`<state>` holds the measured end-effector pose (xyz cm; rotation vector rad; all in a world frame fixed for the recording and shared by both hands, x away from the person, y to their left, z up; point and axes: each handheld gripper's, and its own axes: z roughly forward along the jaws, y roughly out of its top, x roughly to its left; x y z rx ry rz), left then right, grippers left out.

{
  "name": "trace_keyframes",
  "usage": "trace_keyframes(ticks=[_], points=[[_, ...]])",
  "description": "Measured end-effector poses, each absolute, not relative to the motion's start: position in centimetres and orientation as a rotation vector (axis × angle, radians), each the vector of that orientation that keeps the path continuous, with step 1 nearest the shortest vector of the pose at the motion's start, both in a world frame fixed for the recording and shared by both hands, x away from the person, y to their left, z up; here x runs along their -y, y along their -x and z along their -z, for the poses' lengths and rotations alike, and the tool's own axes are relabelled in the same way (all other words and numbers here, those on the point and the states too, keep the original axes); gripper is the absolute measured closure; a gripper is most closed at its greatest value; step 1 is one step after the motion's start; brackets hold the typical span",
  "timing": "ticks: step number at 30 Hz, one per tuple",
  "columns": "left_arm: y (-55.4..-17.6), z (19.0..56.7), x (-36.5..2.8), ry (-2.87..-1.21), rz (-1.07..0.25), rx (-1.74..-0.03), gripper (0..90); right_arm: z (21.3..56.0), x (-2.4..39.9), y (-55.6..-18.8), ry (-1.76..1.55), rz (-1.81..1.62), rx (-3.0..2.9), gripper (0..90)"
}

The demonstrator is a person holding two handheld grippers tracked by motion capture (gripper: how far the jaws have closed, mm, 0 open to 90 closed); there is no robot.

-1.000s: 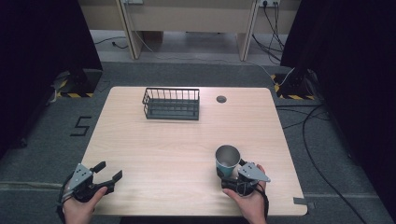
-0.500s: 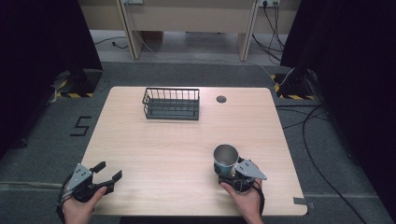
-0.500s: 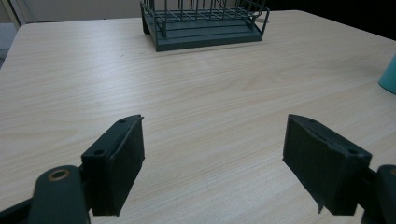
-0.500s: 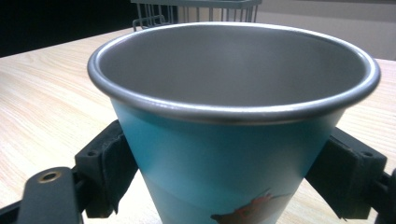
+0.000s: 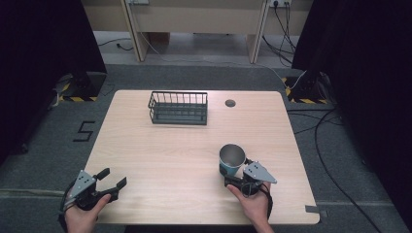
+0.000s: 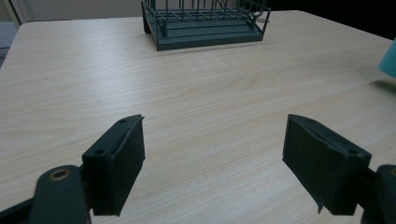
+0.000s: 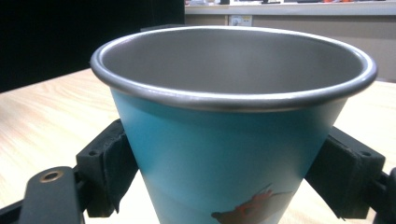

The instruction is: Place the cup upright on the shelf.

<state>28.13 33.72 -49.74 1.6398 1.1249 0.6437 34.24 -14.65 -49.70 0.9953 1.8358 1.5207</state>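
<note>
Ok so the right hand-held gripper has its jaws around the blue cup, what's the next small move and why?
Probably lift the cup a little, then start it toward the wire basket. The right hand-held gripper has a jaw against each side of the cup, which stands upright and looks empty. The basket sits at the far side of the table, with bare wood between.

Lab or studio: black curtains (image 5: 43, 73), hazard-taped stands (image 5: 77, 82), floor cables (image 5: 335, 160), lone table (image 5: 160, 145)

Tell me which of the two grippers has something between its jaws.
The right gripper: its jaws sit on either side of the blue metal cup. The left gripper stands open over bare table.
</note>
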Motion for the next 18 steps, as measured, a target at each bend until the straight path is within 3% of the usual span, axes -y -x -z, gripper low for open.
trace_keyframes(ticks=[18], points=[[-28.0,49.7,-34.0,-1.633,-0.648,-1.133,20.5,47.0,13.2,-36.8,-0.966,-1.586,-1.762,17.9]])
